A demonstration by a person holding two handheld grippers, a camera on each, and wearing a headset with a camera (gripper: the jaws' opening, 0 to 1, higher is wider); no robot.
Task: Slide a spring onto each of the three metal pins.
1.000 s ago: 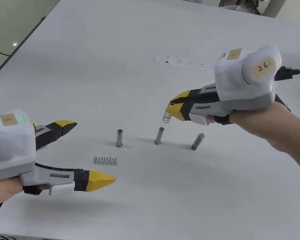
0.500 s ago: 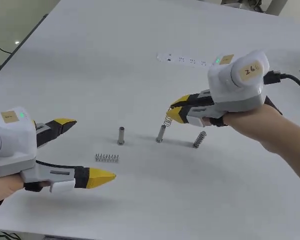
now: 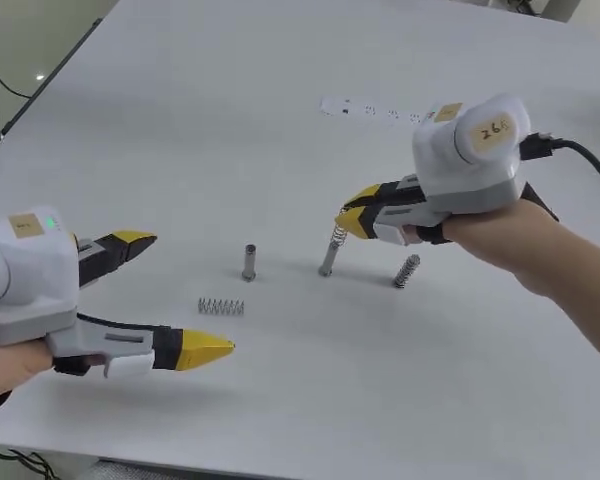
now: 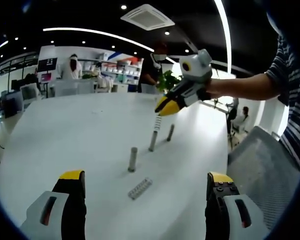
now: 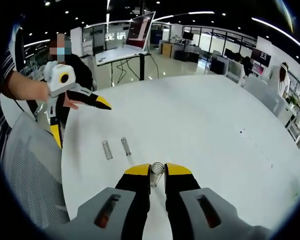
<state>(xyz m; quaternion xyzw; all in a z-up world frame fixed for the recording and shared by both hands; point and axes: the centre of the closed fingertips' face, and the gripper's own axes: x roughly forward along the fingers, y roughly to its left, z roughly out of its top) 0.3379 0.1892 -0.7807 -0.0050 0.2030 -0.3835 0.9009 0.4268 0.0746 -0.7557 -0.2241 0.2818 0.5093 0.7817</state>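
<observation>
Three metal pins stand in a row on the white table. The left pin [image 3: 249, 262] [image 4: 133, 160] [image 5: 125, 146] is bare. The right pin [image 3: 408, 271] [image 4: 170, 132] carries a spring. My right gripper [image 3: 348, 222] [image 4: 166, 106] [image 5: 157, 170] is shut on a spring [image 3: 338, 238] [image 4: 158, 121] [image 5: 157, 174], whose lower end meets the top of the tilted middle pin [image 3: 328, 262] [image 4: 153, 141]. A loose spring [image 3: 221, 307] [image 4: 140, 188] [image 5: 107, 149] lies flat in front of the left pin. My left gripper [image 3: 175, 295] [image 4: 145, 176] [image 5: 80, 120] hovers wide open just left of it, with nothing between its jaws.
A white power strip [image 3: 375, 110] lies at the back of the table [image 3: 280, 420]. A black cable [image 3: 580, 160] trails from the right gripper. The table's left edge [image 3: 50, 80] runs diagonally, with floor beyond.
The right gripper has carried its spring slightly down and over, from beside the middle pin's top to resting on it. The left gripper has held still; the head camera shifted.
</observation>
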